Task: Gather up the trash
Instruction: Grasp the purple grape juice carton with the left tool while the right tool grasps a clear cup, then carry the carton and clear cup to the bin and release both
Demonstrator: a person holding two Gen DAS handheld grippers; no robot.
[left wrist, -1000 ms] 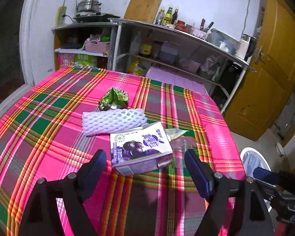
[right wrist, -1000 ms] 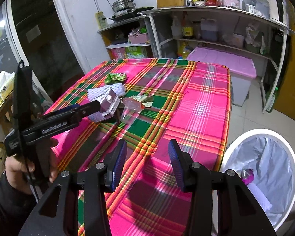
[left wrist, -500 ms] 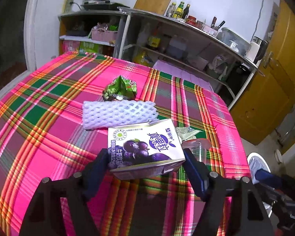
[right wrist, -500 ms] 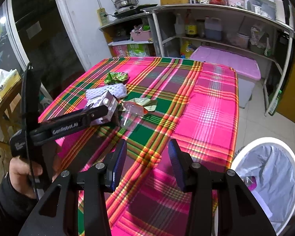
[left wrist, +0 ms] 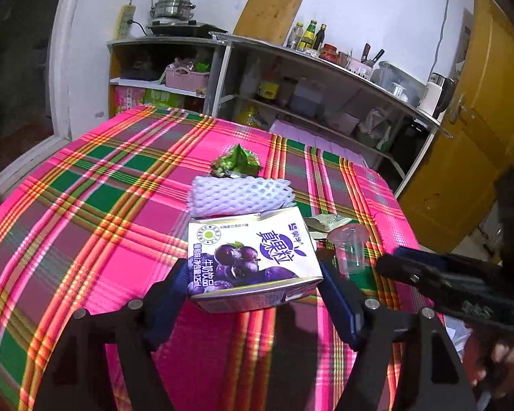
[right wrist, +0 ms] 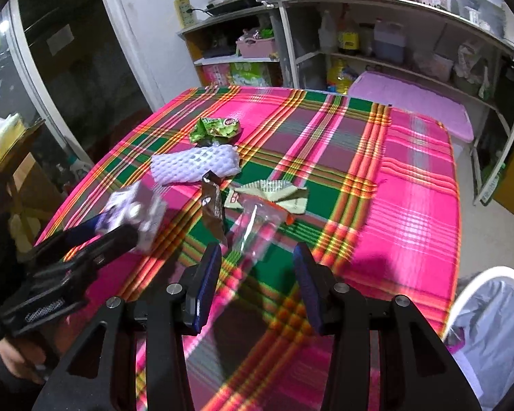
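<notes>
Here the left gripper [left wrist: 253, 287] has its blue pads against both sides of a milk carton [left wrist: 252, 258], closed on it just above the plaid tablecloth [left wrist: 96, 205], near the table's front edge. The carton is small and squat: white and purple, with a blueberry picture, Chinese print, a silver bottom edge and a crumpled top. In the right wrist view it shows blurred at the left side, a round white cap on it.

The right gripper [right wrist: 255, 284] stands half open with nothing between its pads, hovering over the cloth just short of a clear plastic cup [right wrist: 253, 226] that lies tipped on its side. Beside the cup are a brown wrapper [right wrist: 213, 207] and a flattened pale-green wrapper [right wrist: 274, 195]. Further in lies a white foam fruit net [right wrist: 195, 164], and beyond it a crumpled green snack bag [right wrist: 216, 129], toward the table's far edge.

A white bin with a grey liner [right wrist: 493, 335] sits on the floor off the table's right front corner.
</notes>
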